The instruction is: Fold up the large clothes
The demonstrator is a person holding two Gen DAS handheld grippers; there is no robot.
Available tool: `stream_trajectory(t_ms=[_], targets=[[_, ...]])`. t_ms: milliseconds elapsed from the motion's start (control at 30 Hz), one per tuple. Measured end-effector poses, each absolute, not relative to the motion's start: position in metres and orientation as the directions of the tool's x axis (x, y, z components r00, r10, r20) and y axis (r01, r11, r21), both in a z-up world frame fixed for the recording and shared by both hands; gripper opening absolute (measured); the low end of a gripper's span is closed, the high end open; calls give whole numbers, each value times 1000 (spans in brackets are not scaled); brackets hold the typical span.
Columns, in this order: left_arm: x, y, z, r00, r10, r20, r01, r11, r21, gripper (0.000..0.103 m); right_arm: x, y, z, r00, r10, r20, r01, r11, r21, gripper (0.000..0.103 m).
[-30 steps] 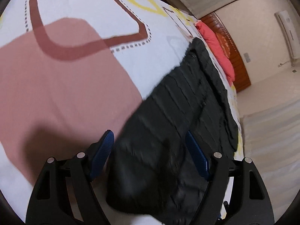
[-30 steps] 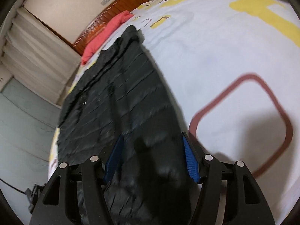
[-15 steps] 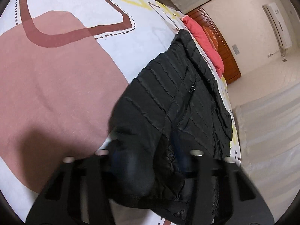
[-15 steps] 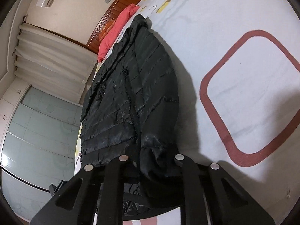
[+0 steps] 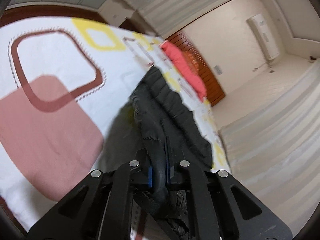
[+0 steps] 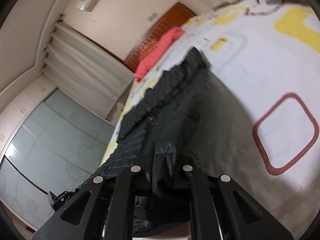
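Now both grippers' fingers, left point(image 5: 159, 163) and right point(image 6: 162, 165), pinch the black jacket's point(image 6: 170, 108) hem.

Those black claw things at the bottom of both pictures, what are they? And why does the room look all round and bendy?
They are two grabbing tools that a person holds, one in each hand. Each carries a small camera looking along its fingers, and that lens bends the room round. One picture comes from the left claw, the other from the right claw. Below them is a bed with a white cover printed with pink, brown and yellow shapes, and a red pillow near the wooden headboard. A black puffy jacket lies on the bed. Both claws have just squeezed shut on its near edge, ready to fold it.
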State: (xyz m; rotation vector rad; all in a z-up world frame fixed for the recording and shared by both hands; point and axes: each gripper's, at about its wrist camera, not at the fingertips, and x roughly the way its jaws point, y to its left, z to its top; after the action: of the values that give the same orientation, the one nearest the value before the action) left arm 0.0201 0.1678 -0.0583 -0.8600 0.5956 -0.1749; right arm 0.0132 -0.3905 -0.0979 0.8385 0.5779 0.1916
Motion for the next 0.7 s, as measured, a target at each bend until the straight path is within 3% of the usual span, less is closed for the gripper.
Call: stream_trajectory(t_ms=[333,700], targets=[[-24,186,1,858,-403,-320,17,644,-765,8,-19,-393,-47,873,386,-298,-24,643,765,10],[107,167,17,864,-394,-313,42,676,-735,8,94,-402,-37,882,385,-271,-51,650,759,10]])
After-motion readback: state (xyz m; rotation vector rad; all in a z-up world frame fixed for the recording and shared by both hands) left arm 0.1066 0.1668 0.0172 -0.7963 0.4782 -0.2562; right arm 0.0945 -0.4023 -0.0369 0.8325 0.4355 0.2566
